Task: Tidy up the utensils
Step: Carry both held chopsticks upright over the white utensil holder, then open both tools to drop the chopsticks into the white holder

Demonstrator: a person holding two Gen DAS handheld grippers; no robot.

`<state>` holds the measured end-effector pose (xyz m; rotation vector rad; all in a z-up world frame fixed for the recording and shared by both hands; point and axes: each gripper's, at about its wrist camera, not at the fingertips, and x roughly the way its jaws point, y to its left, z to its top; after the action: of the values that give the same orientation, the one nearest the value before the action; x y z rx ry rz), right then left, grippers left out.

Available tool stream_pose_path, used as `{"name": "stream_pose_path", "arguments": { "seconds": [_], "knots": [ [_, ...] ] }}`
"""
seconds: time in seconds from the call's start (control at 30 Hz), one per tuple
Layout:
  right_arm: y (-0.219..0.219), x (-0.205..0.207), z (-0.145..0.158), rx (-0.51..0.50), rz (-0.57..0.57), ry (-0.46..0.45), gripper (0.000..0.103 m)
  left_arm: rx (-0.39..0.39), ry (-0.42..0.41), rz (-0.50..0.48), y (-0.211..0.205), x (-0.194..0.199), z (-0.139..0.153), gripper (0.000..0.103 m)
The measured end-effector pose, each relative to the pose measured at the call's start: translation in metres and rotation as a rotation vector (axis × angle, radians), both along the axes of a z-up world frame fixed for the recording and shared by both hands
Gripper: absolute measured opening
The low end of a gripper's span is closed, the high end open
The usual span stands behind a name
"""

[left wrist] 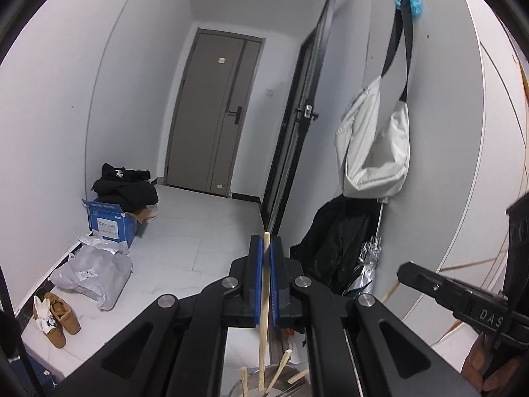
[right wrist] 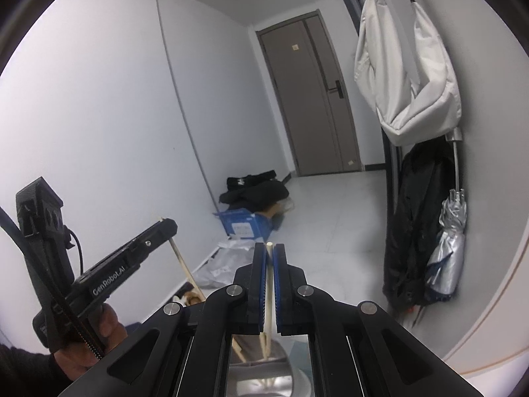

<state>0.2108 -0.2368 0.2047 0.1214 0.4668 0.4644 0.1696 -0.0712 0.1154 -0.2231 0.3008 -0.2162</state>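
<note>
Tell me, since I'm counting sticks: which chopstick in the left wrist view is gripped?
The upright chopstick between the left hand-held gripper's blue pads; the others lean loose in the metal bowl.

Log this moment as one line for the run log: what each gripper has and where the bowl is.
left gripper: shut on chopstick | right gripper: shut on pale chopstick | metal bowl: below both, more chopsticks inside
</note>
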Motion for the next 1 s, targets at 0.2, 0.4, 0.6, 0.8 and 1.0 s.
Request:
{"name": "stream_pose_path", "arguments": {
  "seconds": [0.2,0.4,0.6,0.8,1.0],
  "knots": [
    [0.005,0.011,-0.013,-0.024,0.01,0.025,0.003,0.041,0.024,-0.031,-0.01,0.01,-0.008,0.001],
    [0.006,0.018,-0.028,-0.033,0.028,0.058,0.003,0.071,0.047,-0.046,-0.016,0.016,-0.015,0.001],
    [0.013,0.018,-0.043,-0.055,0.053,0.089,0.004,0.11,0.107,-0.09,-0.021,0.024,-0.022,0.001],
    [0.02,0.02,-0.063,-0.063,0.081,0.139,0.004,0.096,0.202,-0.16,-0.019,0.03,-0.027,0.001],
    [0.029,0.021,-0.084,-0.076,0.089,0.189,0.006,0.095,0.291,-0.173,-0.017,0.034,-0.031,0.004]
  ]
}}
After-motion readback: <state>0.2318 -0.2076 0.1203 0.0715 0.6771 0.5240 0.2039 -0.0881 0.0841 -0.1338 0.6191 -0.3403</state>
